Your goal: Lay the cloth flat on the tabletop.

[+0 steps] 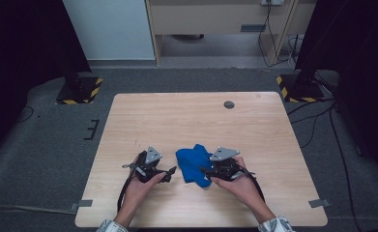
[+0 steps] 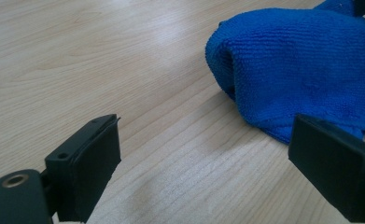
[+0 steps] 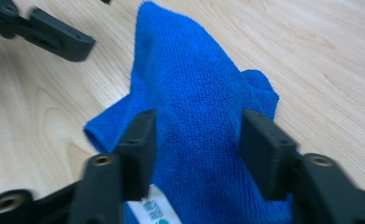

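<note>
Blue cloth (image 1: 194,163) lies bunched on the wood table (image 1: 191,116), near the front edge, just R of centre. From my seat its bulk sits at abt 9 o'clock of the right gripper (image 1: 207,170). In the right gripper view the cloth (image 3: 194,107) rises as a ridge between both jaws, which press its sides: gripping it. White label (image 3: 156,207) pokes out by the near jaw.

Left gripper (image 1: 173,170) is at abt 9 o'clock of the cloth, just beside it, jaws spread wide w/ bare wood between; the cloth (image 2: 301,65) lies at 1 o'clock in its view.

Nothing blocks either gripper. Small dark round cap (image 1: 229,104) at 12 o'clock, well apart, near far edge.
</note>
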Demonstrator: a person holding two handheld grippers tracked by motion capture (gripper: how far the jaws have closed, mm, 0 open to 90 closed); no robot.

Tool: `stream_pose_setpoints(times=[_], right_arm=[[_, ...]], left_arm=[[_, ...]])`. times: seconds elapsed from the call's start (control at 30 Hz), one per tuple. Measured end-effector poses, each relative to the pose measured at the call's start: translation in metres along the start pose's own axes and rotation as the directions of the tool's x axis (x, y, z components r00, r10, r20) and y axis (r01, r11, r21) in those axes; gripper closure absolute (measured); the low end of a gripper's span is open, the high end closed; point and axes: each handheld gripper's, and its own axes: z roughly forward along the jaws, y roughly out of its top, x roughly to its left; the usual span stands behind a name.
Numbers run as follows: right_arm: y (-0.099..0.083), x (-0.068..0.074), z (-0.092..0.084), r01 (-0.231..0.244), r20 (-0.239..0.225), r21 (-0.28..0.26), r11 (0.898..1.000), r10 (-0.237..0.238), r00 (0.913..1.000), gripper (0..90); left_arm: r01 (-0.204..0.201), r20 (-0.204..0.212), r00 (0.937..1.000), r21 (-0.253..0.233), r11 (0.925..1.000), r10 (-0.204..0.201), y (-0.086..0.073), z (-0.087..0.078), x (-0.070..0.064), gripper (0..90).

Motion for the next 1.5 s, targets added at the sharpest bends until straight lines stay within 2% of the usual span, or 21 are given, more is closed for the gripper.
stream_pose_setpoints(times=[0.07, 0.2, 0.3, 0.37, 0.57, 0.63, 0.67, 0.7, 0.77, 0.9, 0.97, 1.0, 1.1, 1.2, 1.33, 1.5], right_arm=[[0.0, -0.001, 0.005, 0.018, 0.001, 0.016, 1.0, -0.018, 0.9998, 71.6], [0.001, -0.002, 0.003, 0.004, -0.015, 0.005, 1.0, -0.004, 0.9999, 84.6], [0.004, -0.004, -0.004, -0.034, -0.032, -0.027, 0.999, 0.033, 0.999, 84.7], [0.006, -0.006, -0.009, -0.044, -0.024, -0.052, 0.998, 0.043, 0.9988, 85.8], [0.007, -0.02, -0.019, -0.114, -0.007, -0.098, 0.989, 0.114, 0.9935, 83.7], [0.005, -0.026, -0.021, -0.158, -0.047, -0.132, 0.979, 0.153, 0.9871, 81.2], [0.003, -0.03, -0.022, -0.199, -0.06, -0.147, 0.969, 0.192, 0.9796, 80.8], [0.002, -0.032, -0.022, -0.194, -0.047, -0.141, 0.971, 0.19, 0.9807, 82.8], [0.0, -0.035, -0.02, -0.162, -0.006, -0.104, 0.981, 0.162, 0.9867, 86.7], [-0.004, -0.036, -0.016, -0.162, 0.018, -0.078, 0.984, 0.164, 0.9863, 87.6], [-0.004, -0.037, -0.014, -0.158, 0.052, -0.067, 0.985, 0.162, 0.9854, 86.8], [-0.005, -0.038, -0.013, -0.159, 0.075, -0.05, 0.986, 0.162, 0.9839, 86.6], [-0.009, -0.04, -0.009, -0.152, 0.094, -0.011, 0.988, 0.153, 0.9838, 86.4], [-0.01, -0.04, -0.007, -0.156, 0.088, -0.003, 0.988, 0.156, 0.9839, 86.7], [-0.009, -0.038, -0.006, -0.152, 0.081, -0.005, 0.988, 0.152, 0.9851, 86.8], [-0.009, -0.036, -0.006, -0.147, 0.059, -0.015, 0.989, 0.148, 0.9872, 86.8]], left_arm=[[-0.002, 0.001, 1.0, -0.003, 1.0, 0.002, 0.0, 0.0, 0.0, 8.8], [0.003, 0.005, 1.0, -0.005, 1.0, -0.003, 0.0, 0.0, 0.0, 8.9], [-0.003, 0.01, 0.9999, -0.002, 1.0, 0.003, 0.001, 0.0, -0.001, 8.9], [-0.006, 0.013, 0.9999, -0.002, 1.0, 0.006, 0.001, 0.001, -0.002, 8.9], [-0.013, 0.022, 0.9997, 0.003, 0.9999, 0.013, 0.001, 0.003, -0.005, 9.1], [-0.018, 0.025, 0.9995, 0.005, 0.9998, 0.018, 0.002, 0.004, -0.007, 9.1], [-0.019, 0.027, 0.9995, 0.005, 0.9998, 0.019, 0.002, 0.004, -0.007, 9.1], [-0.023, 0.029, 0.9993, 0.006, 0.9997, 0.023, 0.002, 0.005, -0.008, 9.2], [-0.027, 0.035, 0.999, 0.011, 0.9996, 0.027, 0.003, 0.006, -0.01, 9.2], [-0.037, 0.044, 0.9984, 0.011, 0.9993, 0.036, 0.004, 0.008, -0.016, 9.5], [-0.042, 0.047, 0.9981, 0.009, 0.9991, 0.041, 0.005, 0.01, -0.019, 9.7], [-0.048, 0.045, 0.9979, 0.01, 0.9988, 0.048, 0.006, 0.011, -0.021, 10.2], [-0.058, 0.047, 0.9972, 0.004, 0.9983, 0.058, 0.009, 0.015, -0.027, 12.4], [-0.049, 0.069, 0.9964, -0.01, 0.9987, 0.05, 0.011, 0.017, -0.031, 18.7], [-0.068, 0.086, 0.9938, -0.026, 0.9973, 0.07, 0.015, 0.019, -0.038, 26.8], [-0.098, 0.065, 0.9931, -0.002, 0.9952, 0.098, 0.017, 0.03, -0.044, 44.3]])
